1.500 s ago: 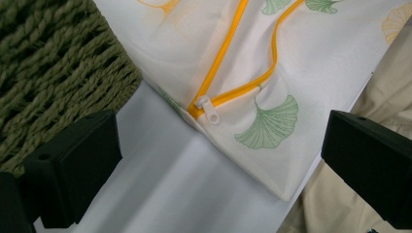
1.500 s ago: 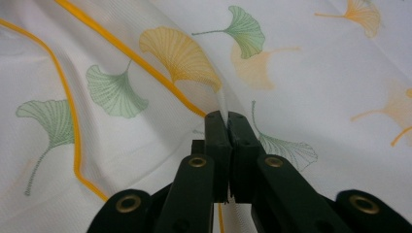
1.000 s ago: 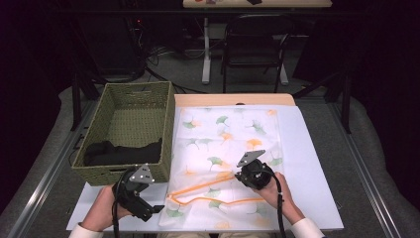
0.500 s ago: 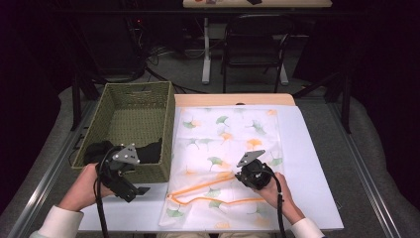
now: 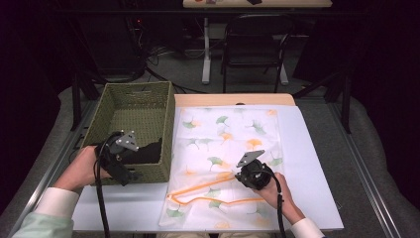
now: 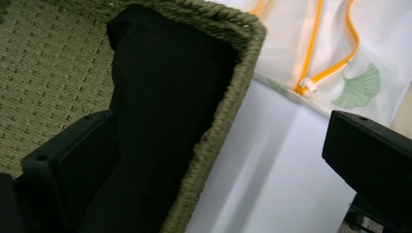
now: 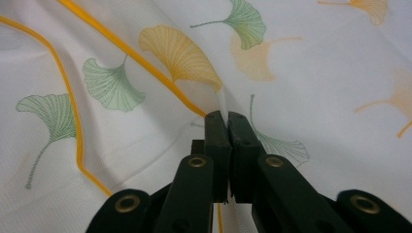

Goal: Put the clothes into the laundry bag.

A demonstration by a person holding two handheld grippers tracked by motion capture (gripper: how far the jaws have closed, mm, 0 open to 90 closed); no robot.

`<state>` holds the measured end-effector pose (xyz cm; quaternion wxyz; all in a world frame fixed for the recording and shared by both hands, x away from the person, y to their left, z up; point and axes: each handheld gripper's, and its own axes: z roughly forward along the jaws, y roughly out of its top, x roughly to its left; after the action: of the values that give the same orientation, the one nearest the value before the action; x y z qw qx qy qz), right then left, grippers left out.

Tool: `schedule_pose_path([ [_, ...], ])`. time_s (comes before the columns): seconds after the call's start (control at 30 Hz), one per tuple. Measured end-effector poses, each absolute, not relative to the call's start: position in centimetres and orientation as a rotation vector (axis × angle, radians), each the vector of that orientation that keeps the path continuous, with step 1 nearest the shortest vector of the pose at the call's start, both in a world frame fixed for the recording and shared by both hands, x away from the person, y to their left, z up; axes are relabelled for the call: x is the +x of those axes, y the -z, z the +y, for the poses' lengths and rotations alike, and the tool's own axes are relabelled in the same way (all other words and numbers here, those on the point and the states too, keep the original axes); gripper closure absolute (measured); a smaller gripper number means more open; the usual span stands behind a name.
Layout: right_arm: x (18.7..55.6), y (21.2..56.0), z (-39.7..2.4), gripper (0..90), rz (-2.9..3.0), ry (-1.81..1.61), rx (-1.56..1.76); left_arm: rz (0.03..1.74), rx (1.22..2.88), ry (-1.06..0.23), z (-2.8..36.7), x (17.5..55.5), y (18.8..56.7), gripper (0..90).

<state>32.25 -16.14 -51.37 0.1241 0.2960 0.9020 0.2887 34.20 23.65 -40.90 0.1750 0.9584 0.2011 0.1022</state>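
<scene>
Right tongs (image 7: 227,116): jaws pressed together, pinching a fold of the mesh bag (image 5: 233,144) beside its orange zip (image 5: 208,184); the person's hand keeps them low over the bag's near half.
Left tongs (image 5: 130,171): jaws standing wide apart, nothing gripped; one jaw sits inside the basket (image 5: 130,101) against the black cloth (image 6: 160,121), the other outside over the tabletop (image 5: 307,148), so they straddle the woven rim at its near right corner.
Bag: spread flat on the white tabletop, just right of the basket and touching its side; zip partly open, its white pull (image 6: 308,87) near the bag's near left corner.
Cloth: bunched in the basket's near right corner, heaped up against the wall.
Handling, cloth: looks soft, limp and light; it should drape and trail, so a pinch on the raised bunch near the rim seems best, lifted well clear of the wall.
Handling, bag: thin, floppy and see-through mesh, likely slippery; hold it at the zip edge, where the tape gives the jaws something firmer.
Risk: cloth could snag on the rough weave; the mouth may sag shut if let go.
Count: two tongs, one basket, one cloth, one bag, one zip.
</scene>
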Motion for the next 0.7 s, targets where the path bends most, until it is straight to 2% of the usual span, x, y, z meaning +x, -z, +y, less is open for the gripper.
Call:
schedule_pose_path([
  [0.2,32.3,51.4,-16.2,88.2,2.631,-0.836,0.863,0.567,2.722,-0.297,23.7,34.5,40.9,0.0],
  [0.23,32.3,51.4,-16.2,88.2,2.631,-0.836,0.863,0.572,2.735,-0.319,24.2,36.1,40.3,0.0],
  [0.7,32.1,51.4,-16.2,88.1,2.635,-0.829,0.858,0.636,2.817,-0.304,24.5,39.4,41.7,1.5],
])
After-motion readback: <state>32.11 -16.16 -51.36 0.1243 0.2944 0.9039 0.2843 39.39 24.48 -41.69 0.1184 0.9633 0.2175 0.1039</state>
